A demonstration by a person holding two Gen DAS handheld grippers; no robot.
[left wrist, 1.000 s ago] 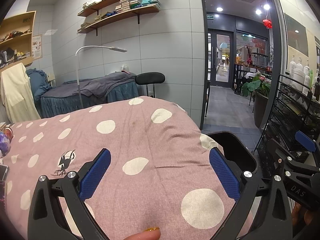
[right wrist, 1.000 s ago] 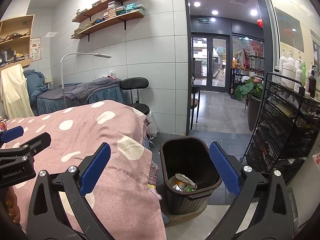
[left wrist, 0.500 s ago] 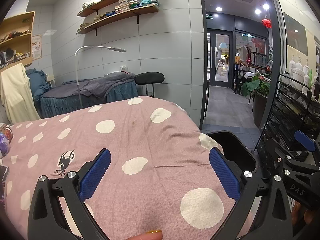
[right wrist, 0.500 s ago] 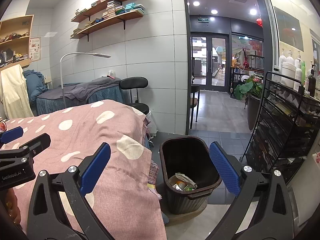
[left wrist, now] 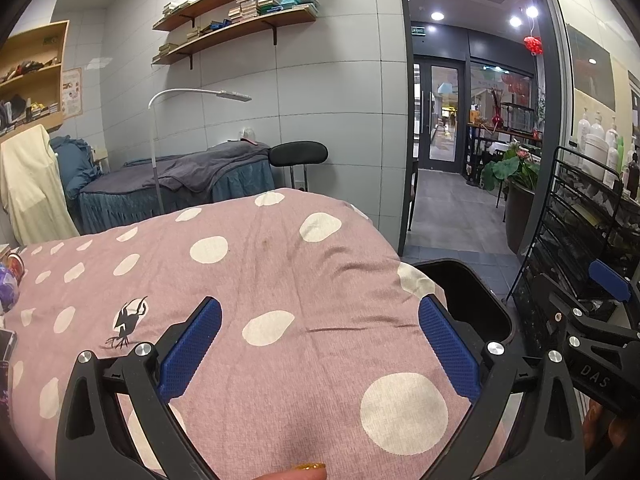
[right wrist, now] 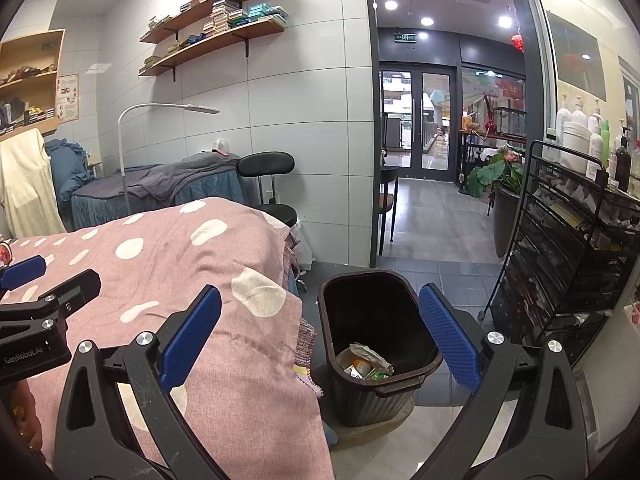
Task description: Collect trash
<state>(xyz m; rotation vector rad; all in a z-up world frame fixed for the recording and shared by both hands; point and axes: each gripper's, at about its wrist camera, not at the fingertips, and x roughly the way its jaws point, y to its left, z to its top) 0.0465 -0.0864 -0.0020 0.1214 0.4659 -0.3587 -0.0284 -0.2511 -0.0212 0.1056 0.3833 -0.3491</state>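
At the far left edge of the left wrist view, we see a few small items (left wrist: 10, 280) lying on the pink polka-dot bedspread (left wrist: 260, 280): something purple and a red-rimmed round thing, too cut off by the frame to name; whether they are trash we cannot tell. The rest of the bedspread in view is bare cloth, with a small black bird-like print and white dots.

Our left gripper (left wrist: 320, 354) hovers over the middle of the bed with its blue pads spread wide and nothing between them. A fingertip with a gold-painted nail (left wrist: 308, 467) shows at the bottom edge.

Moving right, our right gripper (right wrist: 320, 336) is likewise spread wide and carries nothing; it hangs past the bed's right edge, above the floor, looking down toward the trash bin (right wrist: 396, 384). The dark bin stands on the floor just beside the bed's corner, and crumpled wrappers and scraps (right wrist: 364, 362) already lie at its bottom.

Further right stands a black wire rack (right wrist: 568, 264) with bottles on top, well clear of both grippers.

We judge the task well along: some trash is in the bin, and no loose trash shows on the part of the bed we can see. What may be left is the cluster at the left edge, if it counts as trash.
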